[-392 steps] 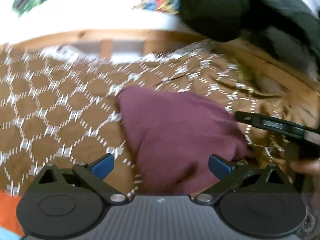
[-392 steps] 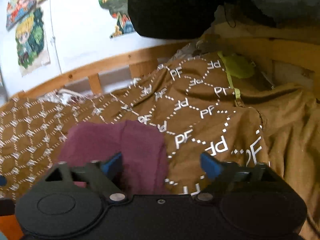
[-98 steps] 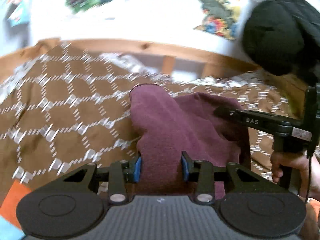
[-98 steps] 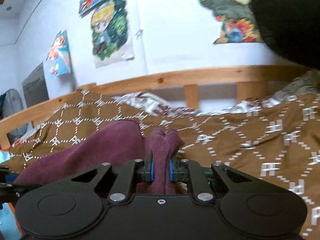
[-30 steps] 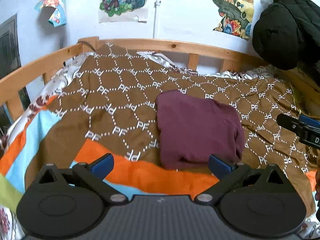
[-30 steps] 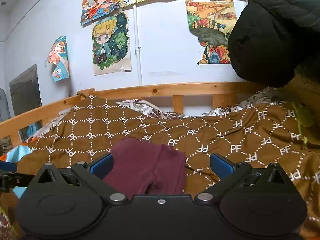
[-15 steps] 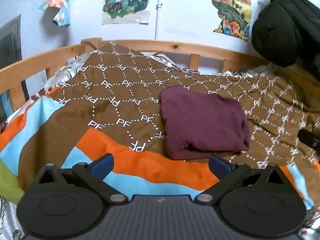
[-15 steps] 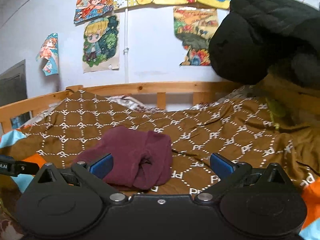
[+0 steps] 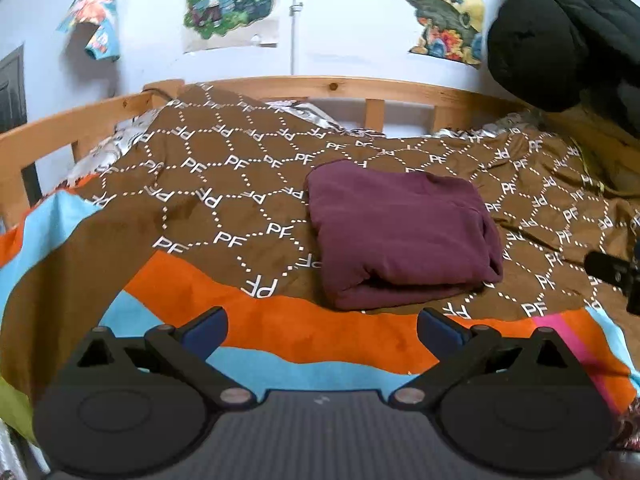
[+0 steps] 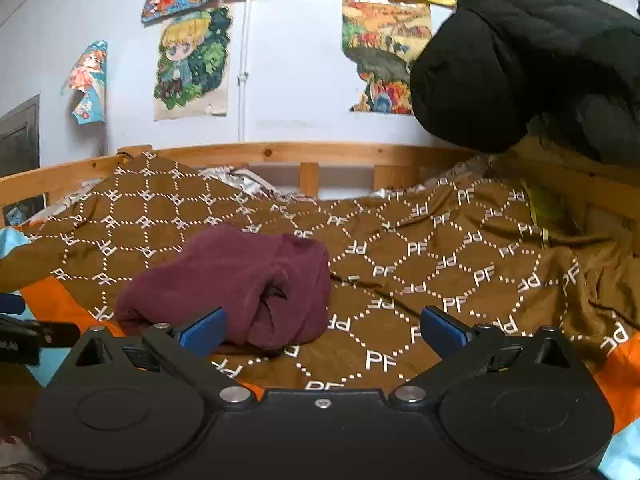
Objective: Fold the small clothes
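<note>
Maroon garment [image 9: 400, 232] lying folded into a compact, roughly rectangular bundle on the brown patterned blanket [image 9: 224, 200], near the middle of the bed, well inside the wooden bed rail [image 9: 320, 84]. Top face fairly smooth from the left wrist view; doubled layers visible along the near edge. From the right wrist view, same bundle [image 10: 232, 280] looks lumpier, with a loose pucker and an open gap at the end facing the camera. Left gripper [image 9: 322, 326] spread wide, blue pads apart, nothing between them, hanging over the orange and blue stripes short of the garment. Right gripper [image 10: 320, 326] likewise spread wide and empty, its left pad just in front of the bundle's near end, contact not evident. Folding of this piece judged essentially complete; both tools clear of the cloth. Possibly left: tidying the bulged end, or setting the bundle aside. No second small garment identifiable on the blanket; black jacket [image 10: 520, 64] hanging at upper right, apparently not part of the job.
</note>
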### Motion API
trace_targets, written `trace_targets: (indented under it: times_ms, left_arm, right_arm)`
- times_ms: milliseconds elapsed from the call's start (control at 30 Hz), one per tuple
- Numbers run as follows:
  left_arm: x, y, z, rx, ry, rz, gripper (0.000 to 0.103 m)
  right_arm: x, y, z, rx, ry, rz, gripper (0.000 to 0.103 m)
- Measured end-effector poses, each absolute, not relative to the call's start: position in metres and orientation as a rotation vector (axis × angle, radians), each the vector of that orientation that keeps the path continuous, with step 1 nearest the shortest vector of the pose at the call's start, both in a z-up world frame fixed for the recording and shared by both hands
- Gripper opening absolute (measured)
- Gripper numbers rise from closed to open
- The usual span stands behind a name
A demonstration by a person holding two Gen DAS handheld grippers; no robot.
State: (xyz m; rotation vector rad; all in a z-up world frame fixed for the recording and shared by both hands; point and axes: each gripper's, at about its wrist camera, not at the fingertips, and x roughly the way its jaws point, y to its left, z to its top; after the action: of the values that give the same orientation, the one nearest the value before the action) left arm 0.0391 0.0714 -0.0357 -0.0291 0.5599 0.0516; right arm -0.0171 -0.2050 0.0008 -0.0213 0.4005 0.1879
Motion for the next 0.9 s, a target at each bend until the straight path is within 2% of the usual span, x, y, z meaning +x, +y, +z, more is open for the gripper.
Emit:
trace_targets:
  times_ms: [900]
  left_arm:
    - [0.0445,0.0793,-0.0391,-0.077,0.577,0.065,0.102]
  right_arm:
    - [-0.0110,-0.2061,-0.0027,-0.008,0.430,0.176,0.102]
